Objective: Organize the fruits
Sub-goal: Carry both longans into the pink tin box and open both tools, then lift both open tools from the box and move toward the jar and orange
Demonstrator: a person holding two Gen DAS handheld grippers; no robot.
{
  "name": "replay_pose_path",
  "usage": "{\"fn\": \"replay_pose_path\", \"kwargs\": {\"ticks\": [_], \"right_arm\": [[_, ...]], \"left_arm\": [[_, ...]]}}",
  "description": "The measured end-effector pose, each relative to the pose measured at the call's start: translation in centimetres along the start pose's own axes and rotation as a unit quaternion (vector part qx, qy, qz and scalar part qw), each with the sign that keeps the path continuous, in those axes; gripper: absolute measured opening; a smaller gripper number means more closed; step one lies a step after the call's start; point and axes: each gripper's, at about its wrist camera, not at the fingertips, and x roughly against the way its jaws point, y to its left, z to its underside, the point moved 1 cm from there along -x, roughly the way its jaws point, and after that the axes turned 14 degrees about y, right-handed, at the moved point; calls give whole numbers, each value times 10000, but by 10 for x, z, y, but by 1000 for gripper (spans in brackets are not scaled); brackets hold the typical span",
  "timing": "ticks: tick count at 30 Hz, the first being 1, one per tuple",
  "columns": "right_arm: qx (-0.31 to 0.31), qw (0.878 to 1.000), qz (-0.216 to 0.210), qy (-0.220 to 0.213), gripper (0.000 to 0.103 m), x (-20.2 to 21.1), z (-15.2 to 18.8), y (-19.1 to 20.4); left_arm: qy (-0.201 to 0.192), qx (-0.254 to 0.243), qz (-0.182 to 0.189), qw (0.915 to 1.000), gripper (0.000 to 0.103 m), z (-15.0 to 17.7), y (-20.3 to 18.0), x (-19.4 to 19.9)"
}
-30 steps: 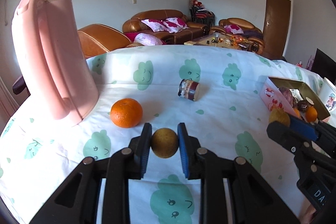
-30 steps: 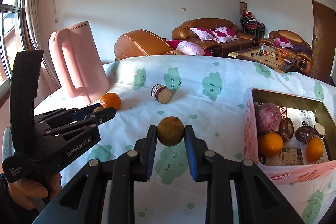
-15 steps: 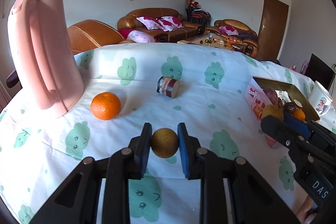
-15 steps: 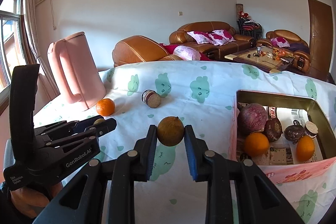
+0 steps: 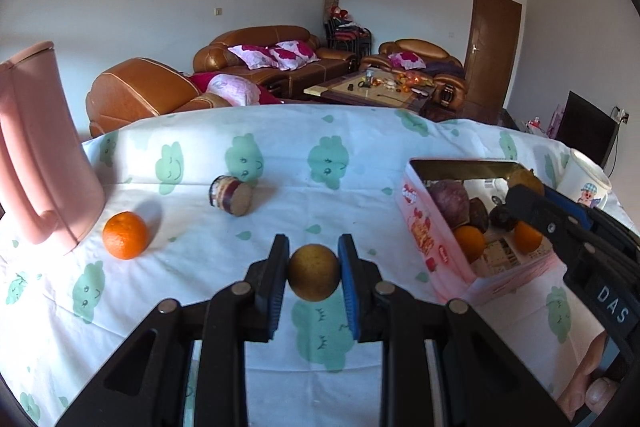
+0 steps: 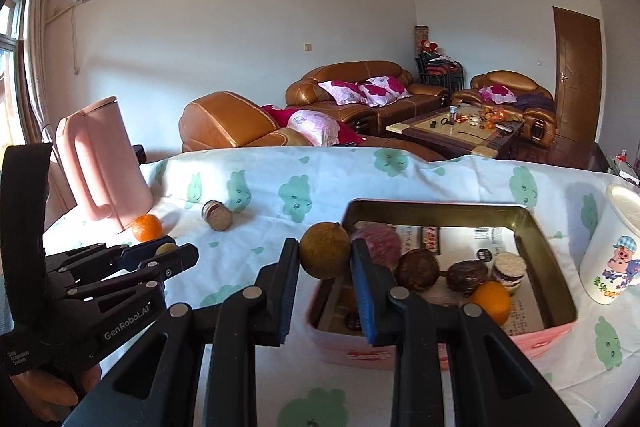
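My left gripper [image 5: 313, 273] is shut on a small brown round fruit [image 5: 313, 271], held above the cloth left of the pink tin box [image 5: 424, 231]. My right gripper [image 6: 325, 257] is shut on a larger brown round fruit [image 6: 325, 254], held above the near left corner of the tin box [image 6: 436, 205]. The box holds a purple fruit [image 6: 378, 241], dark brown fruits and two oranges [image 6: 490, 301]. A loose orange [image 5: 125, 235] lies on the cloth beside the pink kettle [image 5: 38, 155]. The left gripper also shows in the right wrist view [image 6: 166, 250].
A small jar [image 5: 231, 190] lies on its side at the middle of the table. A white cartoon cup [image 6: 614, 247] stands right of the box. The tablecloth [image 5: 280, 147] is white with green clouds. Sofas and a coffee table stand behind.
Both grippers have moved right with their fruits. The right one went from over the cloth to over the box's near left corner. The left one has neared the box.
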Motion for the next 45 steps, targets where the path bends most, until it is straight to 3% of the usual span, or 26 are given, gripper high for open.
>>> {"fn": "replay_pose_path", "kwargs": {"ticks": [11,21,29,41,45], "right_arm": [[-622,9944,830,-208,28,12,-7,-87],[-909,9882,1227,140,28,-15,-10,-120],[-1001,9887,1016,453,28,-33,-11,-131],[-880,9925,559,634,29,-42,-14,-128],[-1085,9913,345,661,30,-43,-12,-132]], "left_arm": [[-64,-447,295,9985,26,-22,-69,-15],[57,-866,416,9954,26,-33,-137,-43],[234,-813,443,9954,26,-37,-149,-60],[169,-780,435,9959,27,-38,-151,-59],[121,-748,422,9962,33,-38,-150,-58]]}}
